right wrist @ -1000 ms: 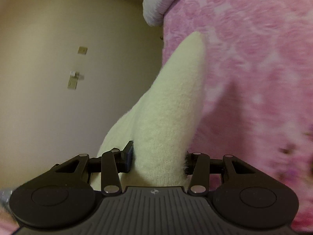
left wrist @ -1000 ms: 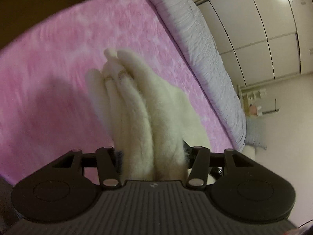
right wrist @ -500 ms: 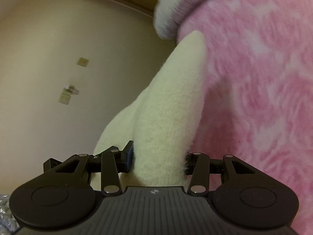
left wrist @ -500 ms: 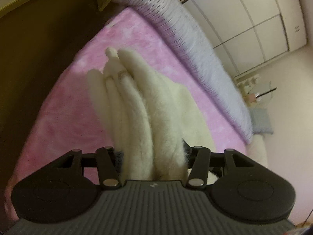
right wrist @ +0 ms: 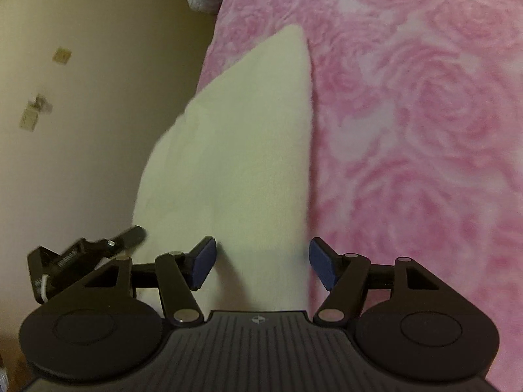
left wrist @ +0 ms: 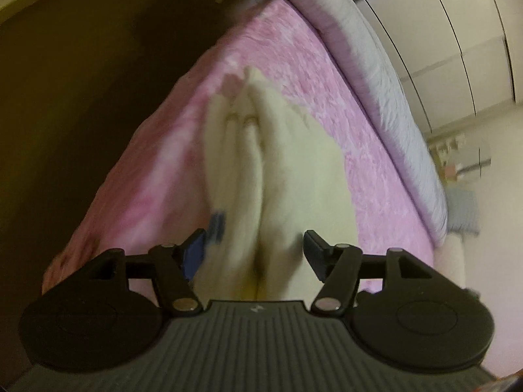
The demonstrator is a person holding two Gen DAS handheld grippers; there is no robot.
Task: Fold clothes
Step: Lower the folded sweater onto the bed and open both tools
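Both jaws, clamped half a second ago, now stand apart: left hand-held gripper (left wrist: 253, 248) and right hand-held gripper (right wrist: 261, 259) have released the cream garment (right wrist: 248, 150); it lies bunched on the pink bed (right wrist: 408, 114), so this fold looks laid.

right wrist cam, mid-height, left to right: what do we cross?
Beige wall with small pale stickers → cream fleece garment → pink rose-patterned plush blanket.
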